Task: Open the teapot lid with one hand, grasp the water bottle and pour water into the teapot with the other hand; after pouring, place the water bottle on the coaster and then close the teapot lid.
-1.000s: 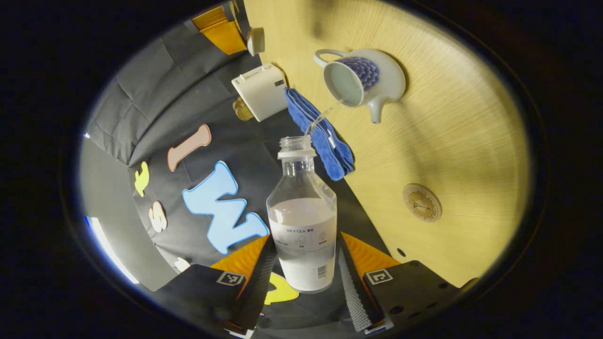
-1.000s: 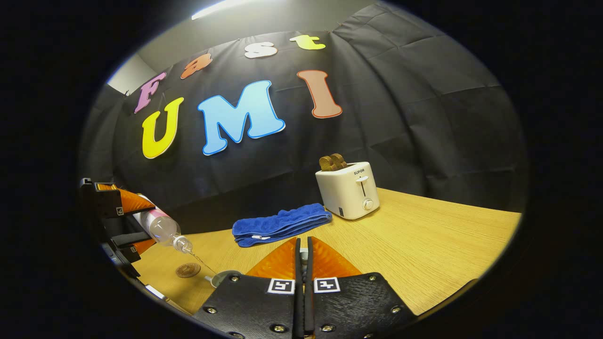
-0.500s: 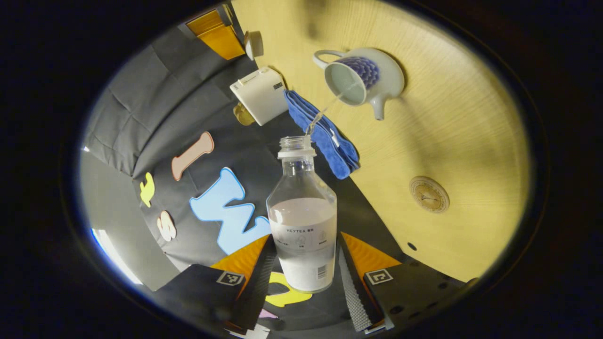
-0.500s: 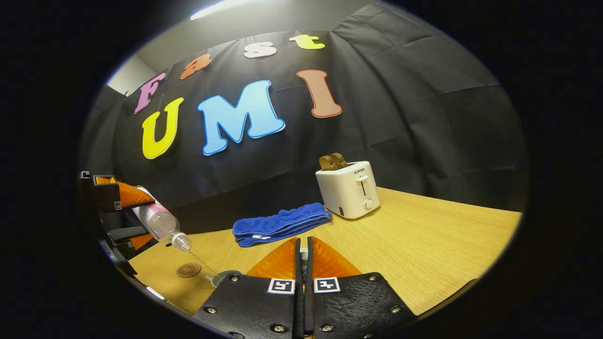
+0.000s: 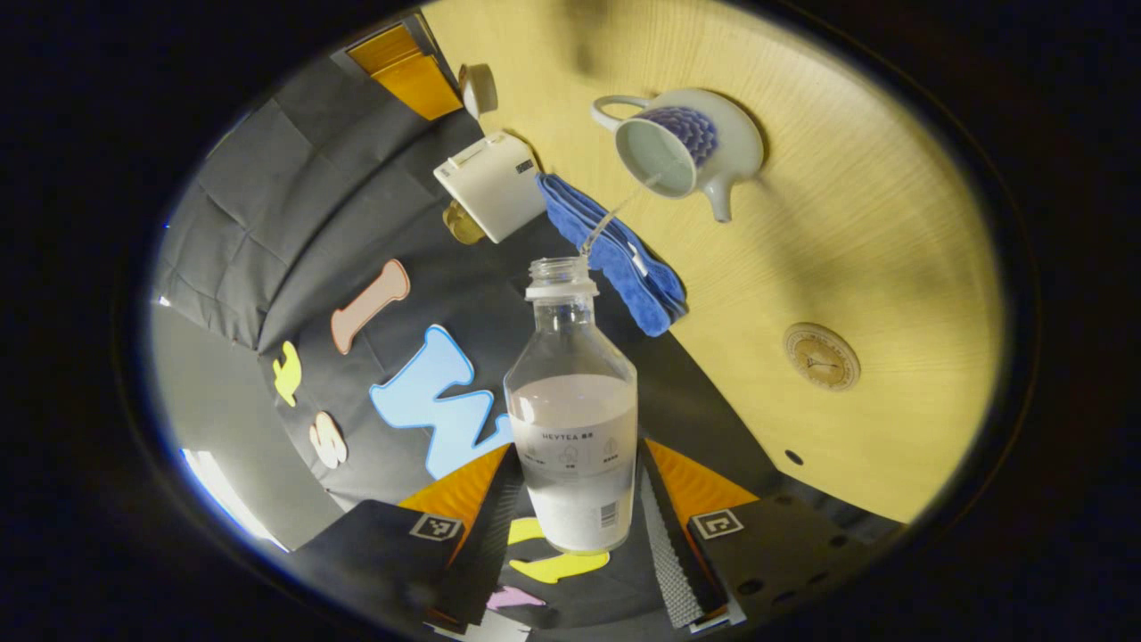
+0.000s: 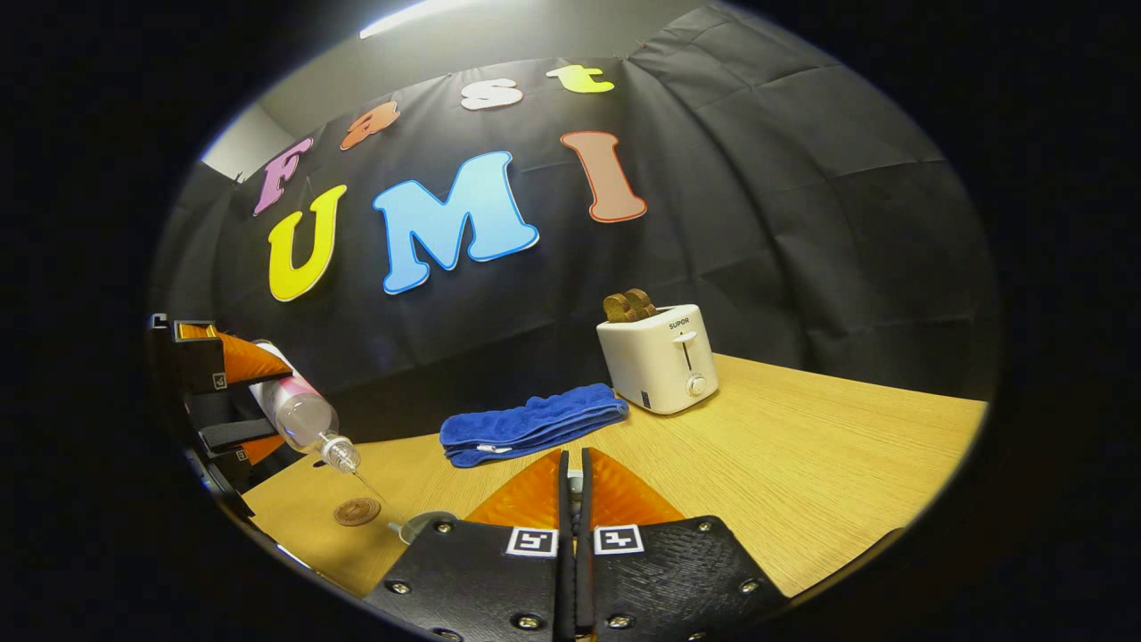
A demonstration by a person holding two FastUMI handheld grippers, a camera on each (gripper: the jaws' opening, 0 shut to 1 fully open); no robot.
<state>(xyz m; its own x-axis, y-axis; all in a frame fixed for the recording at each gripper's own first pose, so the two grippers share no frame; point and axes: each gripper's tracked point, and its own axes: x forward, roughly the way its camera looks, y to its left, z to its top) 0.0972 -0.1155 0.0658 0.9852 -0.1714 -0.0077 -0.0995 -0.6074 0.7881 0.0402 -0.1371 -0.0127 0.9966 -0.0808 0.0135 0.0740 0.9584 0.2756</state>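
Gripping the water bottle (image 5: 571, 419) around its lower body with both fingers pressed to its sides, the left gripper (image 5: 570, 526) tips the bottle neck-down so a thin stream (image 5: 624, 201) runs from the mouth into the open teapot (image 5: 682, 147) on the wooden table (image 5: 874, 214). In the right gripper view that gripper and bottle sit at the far left, with the coaster (image 6: 357, 511) on the table just below the bottle's mouth and the teapot's rim right of it. Further right lie the blue towel (image 6: 530, 423) and the toaster (image 6: 660, 357), well apart from the pour. The right gripper (image 6: 572, 473) has its fingers drawn nearly together; something pale shows in the slit between them, probably the lid, though I cannot tell whether it is truly clamped. The stream looks narrow and lands near the teapot's edge, so a small wobble or extra tilt could likely send water onto the table or the towel. A smooth bottle could also slide in the grip. If the lid is held loosely, it could drop before closing.
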